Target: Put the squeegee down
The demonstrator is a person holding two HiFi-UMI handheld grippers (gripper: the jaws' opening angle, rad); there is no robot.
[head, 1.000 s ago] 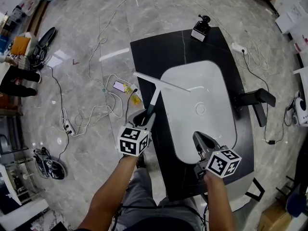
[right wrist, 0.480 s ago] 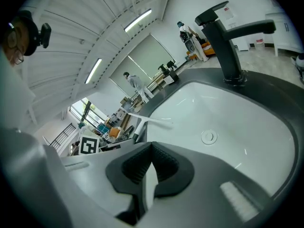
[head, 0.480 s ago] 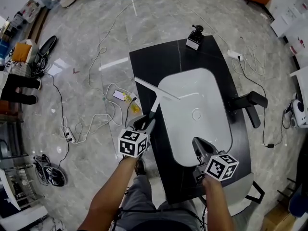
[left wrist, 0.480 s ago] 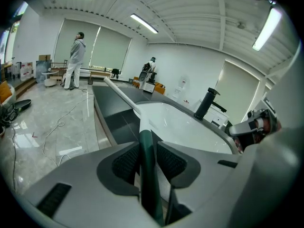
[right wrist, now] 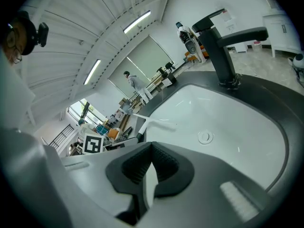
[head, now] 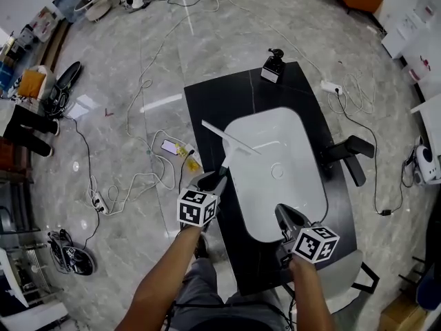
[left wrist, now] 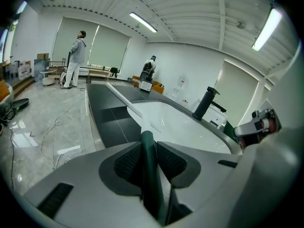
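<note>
- Left gripper (head: 213,178) was clamped on the dark handle of the squeegee (head: 231,141). In the left gripper view the handle ran straight between the pads.
- The squeegee's long axis ran away from that gripper toward the far side. Its white blade lay crosswise, from over the dark left strip of the table (head: 210,98) to over the far-left part of the sink (head: 293,192).
- I couldn't tell whether the blade was touching anything or hanging just above.
- Right gripper (head: 282,211) was over the near right of the sink, jaws together, nothing between them. It sat well apart from the squeegee, so the set-down looked like the left hand's job.
- Room to move: the left strip of table was narrow, with the table edge and floor just beyond it. The basin to the right was open. The black faucet (head: 350,156) stood well clear on the far right.
</note>
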